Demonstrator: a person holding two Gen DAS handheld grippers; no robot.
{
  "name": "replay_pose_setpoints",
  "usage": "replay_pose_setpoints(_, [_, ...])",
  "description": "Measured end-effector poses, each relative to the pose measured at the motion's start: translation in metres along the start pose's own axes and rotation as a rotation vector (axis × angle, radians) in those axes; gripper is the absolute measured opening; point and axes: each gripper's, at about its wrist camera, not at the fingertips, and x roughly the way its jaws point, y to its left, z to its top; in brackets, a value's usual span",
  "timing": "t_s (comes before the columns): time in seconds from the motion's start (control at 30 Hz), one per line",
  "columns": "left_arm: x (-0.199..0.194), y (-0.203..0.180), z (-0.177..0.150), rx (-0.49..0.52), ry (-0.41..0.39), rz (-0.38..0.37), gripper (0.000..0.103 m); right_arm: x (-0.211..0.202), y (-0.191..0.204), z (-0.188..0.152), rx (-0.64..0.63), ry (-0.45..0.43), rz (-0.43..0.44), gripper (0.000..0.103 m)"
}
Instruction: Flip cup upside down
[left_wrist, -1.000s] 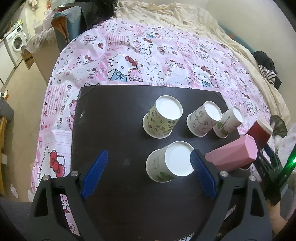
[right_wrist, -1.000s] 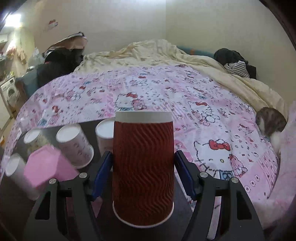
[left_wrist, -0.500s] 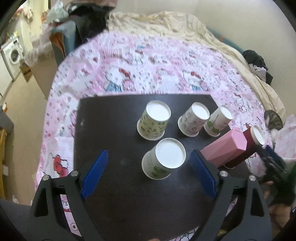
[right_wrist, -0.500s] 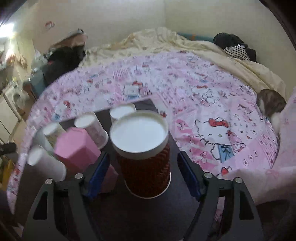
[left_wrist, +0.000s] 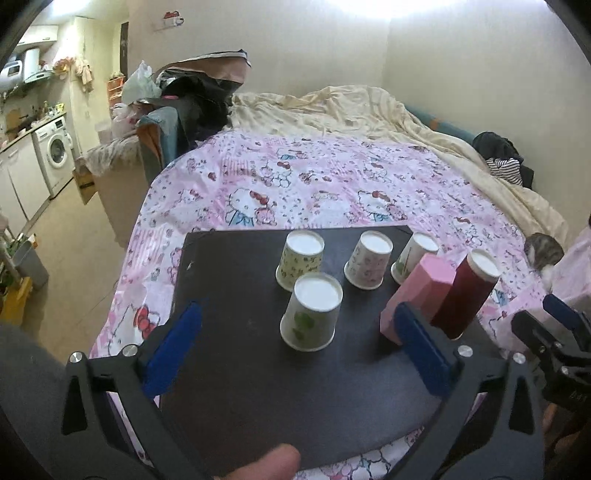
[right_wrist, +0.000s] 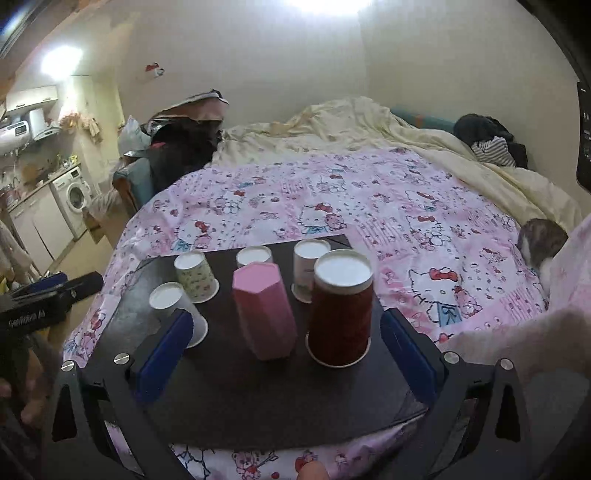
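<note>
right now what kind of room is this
Most likely a small studio flat, with bedroom and kitchen sharing one room. A bed with a pink cartoon cover fills the middle, a washing machine stands under a counter at the left, and the cups sit on a black board laid on the bed.

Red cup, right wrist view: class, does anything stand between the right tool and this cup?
Nothing visible does. The red cup stands upside down on the black board, straight ahead of the open right tool; the pink cup stands beside it, to the left.

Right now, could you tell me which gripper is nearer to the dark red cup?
The right gripper. It sits open just short of the dark red cup, not touching it. The left gripper is open farther left, facing the green-leaf cup.
</note>
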Motion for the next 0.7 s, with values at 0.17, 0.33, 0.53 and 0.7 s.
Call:
replay_pose_setpoints(0.17, [-0.001,-0.006,-0.012,-0.003,-0.004,-0.009,0.103,0.000,0.010,-0.010,-0.015,-0.017,0.010,0.103])
replay_pose_setpoints(0.33, [-0.005,-0.013,-0.016,0.036,-0.035,-0.007,0.103,0.001,0.015,-0.011,-0.032,-0.044,-0.003,0.103])
replay_pose_setpoints(0.53, [-0.007,-0.015,-0.017,0.051,-0.058,0.026,0.103,0.002,0.019,-0.011,-0.045,-0.068,-0.033,0.103])
replay_pose_setpoints(0.7, [-0.009,-0.010,-0.014,0.034,-0.071,0.034,0.103,0.002,0.022,-0.010,-0.060,-0.077,-0.037,0.103])
